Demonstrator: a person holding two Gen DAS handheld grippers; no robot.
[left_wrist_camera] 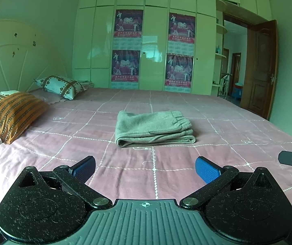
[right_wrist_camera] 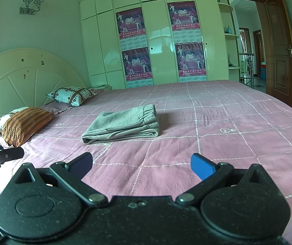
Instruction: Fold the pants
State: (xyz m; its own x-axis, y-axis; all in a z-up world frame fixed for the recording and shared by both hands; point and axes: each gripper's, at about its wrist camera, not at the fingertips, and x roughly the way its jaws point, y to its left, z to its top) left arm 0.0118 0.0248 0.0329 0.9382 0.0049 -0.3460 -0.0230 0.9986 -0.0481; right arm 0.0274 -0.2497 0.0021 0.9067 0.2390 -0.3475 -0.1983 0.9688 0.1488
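Wardrobe posters (right_wrist_camera: 131, 23) read "Chinese New Year" and "2010". Folded grey pants (left_wrist_camera: 154, 128) lie mid-bed on the pink checked bedspread (left_wrist_camera: 217, 122). The left gripper (left_wrist_camera: 145, 168) and right gripper (right_wrist_camera: 141, 164) hover nearer, both spread wide, empty.

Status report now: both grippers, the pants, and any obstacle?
Left gripper open, empty. Right gripper open, empty. Grey pants lie folded on the pink bedsheet, apart from both grippers. Nothing between grippers and pants.
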